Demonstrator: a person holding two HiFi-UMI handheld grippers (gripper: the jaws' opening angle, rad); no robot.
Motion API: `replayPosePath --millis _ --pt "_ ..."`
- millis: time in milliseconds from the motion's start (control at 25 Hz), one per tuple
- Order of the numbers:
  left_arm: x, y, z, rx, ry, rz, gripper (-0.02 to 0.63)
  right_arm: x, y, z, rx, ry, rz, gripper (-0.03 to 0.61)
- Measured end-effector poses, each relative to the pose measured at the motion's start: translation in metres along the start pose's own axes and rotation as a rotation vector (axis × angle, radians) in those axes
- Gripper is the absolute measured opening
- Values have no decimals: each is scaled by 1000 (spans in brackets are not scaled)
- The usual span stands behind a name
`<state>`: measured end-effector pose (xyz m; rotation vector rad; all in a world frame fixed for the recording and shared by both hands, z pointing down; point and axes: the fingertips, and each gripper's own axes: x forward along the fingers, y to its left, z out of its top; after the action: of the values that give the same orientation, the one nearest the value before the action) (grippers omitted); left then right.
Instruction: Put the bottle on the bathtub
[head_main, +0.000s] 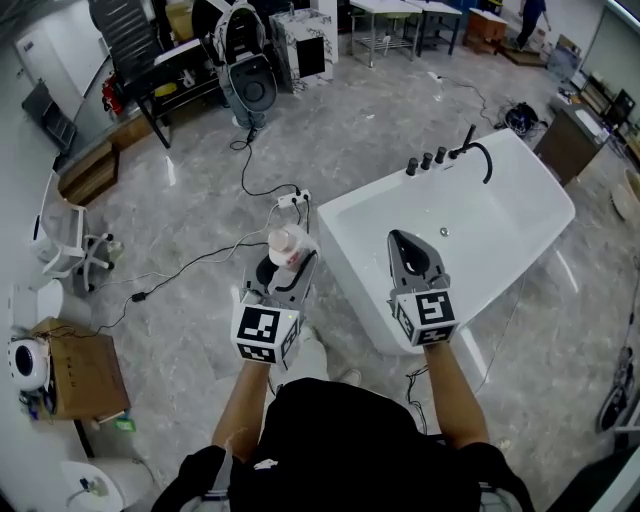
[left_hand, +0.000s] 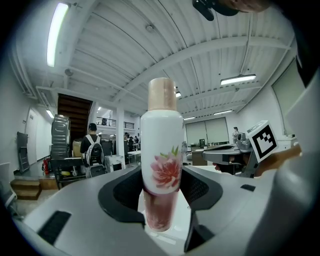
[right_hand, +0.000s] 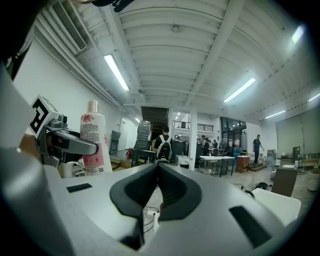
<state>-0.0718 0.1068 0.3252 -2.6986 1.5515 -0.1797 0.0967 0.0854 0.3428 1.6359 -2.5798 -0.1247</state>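
Note:
My left gripper (head_main: 290, 268) is shut on a white bottle (head_main: 287, 246) with a pink flower print and a tan cap. It holds the bottle upright above the floor, just left of the white bathtub (head_main: 520, 195). In the left gripper view the bottle (left_hand: 161, 170) stands between the two jaws, clamped near its pink base. My right gripper (head_main: 413, 253) hangs over the near end of the tub, its jaws shut with nothing between them (right_hand: 156, 181). The right gripper view shows the bottle (right_hand: 96, 145) off to the left.
Black taps and a spout (head_main: 452, 155) stand on the tub's far rim. A power strip with black cables (head_main: 290, 199) lies on the marble floor by the tub. A cardboard box (head_main: 84, 375) sits at the left, chairs (head_main: 140, 50) and equipment at the back.

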Motion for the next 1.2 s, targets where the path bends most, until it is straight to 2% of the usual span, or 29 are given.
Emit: replayPosePath --millis 240,520,1200 --pt "27 23 -13 -41 21 7 235 33 -9 -10 1 13 11 21" --pt "90 58 -27 -51 29 -19 235 96 -31 -17 7 6 -5 21" --pt "245 199 -32 -62 80 -158 235 293 -68 -21 42 91 -117 21"
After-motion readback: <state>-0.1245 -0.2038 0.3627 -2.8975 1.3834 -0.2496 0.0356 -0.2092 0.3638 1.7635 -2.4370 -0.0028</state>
